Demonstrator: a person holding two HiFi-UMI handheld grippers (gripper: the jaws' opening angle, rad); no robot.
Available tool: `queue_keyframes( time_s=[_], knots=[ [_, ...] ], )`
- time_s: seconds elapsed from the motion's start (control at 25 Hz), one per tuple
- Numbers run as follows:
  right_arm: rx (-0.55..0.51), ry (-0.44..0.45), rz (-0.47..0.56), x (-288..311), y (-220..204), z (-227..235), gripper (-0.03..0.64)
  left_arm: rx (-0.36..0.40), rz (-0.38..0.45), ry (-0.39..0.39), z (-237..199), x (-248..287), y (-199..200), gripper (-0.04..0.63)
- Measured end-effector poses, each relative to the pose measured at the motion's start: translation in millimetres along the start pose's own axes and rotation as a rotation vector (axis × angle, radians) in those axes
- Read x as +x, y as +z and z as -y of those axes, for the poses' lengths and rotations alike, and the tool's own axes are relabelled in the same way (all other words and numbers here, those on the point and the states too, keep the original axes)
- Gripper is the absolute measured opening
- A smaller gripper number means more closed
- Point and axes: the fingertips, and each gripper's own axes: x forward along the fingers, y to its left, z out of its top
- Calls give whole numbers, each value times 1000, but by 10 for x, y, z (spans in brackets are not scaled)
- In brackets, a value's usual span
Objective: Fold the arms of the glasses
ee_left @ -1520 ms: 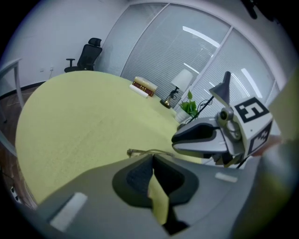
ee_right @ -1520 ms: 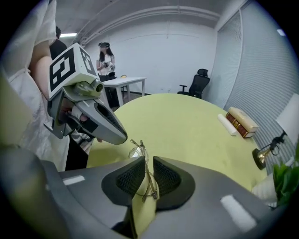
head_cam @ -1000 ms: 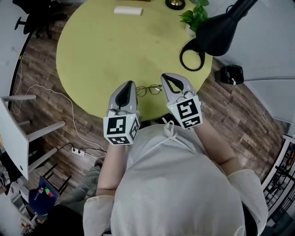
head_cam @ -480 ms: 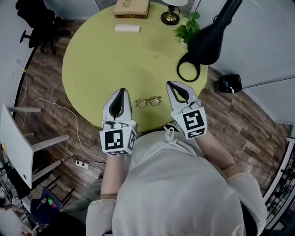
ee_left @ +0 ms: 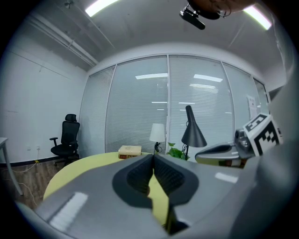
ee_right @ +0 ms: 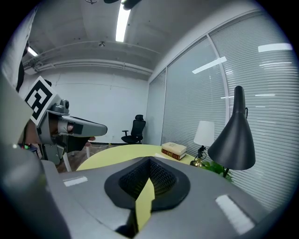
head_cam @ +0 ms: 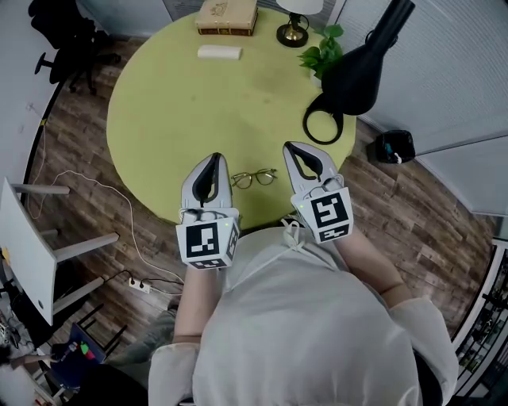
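Head view puts the glasses point(head_cam: 255, 178) by the near edge of the table point(head_cam: 175, 103), between our left gripper point(head_cam: 213, 157) and right gripper point(head_cam: 290, 147), both closed on nothing; we judge them light, slippery, easily bent, best pinched on an arm near its hinge.

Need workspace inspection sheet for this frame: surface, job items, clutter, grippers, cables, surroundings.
Surface: round yellow-green table, mostly bare.
Job's things: thin-rimmed glasses near front edge, between the grippers, untouched; arm position unreadable.
Clutter: tan book, white block, white-shaded lamp, potted green plant, black desk lamp, at far and right rim.
Grippers: left gripper and right gripper both shut, empty.
Cables: white power strip with lead on floor.
Surroundings: wood-plank floor, black office chair.
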Motion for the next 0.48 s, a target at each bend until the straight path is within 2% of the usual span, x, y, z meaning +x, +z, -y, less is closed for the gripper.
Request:
queue_keyframes(
  time_s=[0.48],
  knots=[
    [8,25,-31,28,-37,-35,-3,3,-17,5,-26,51,-29,6]
  ],
)
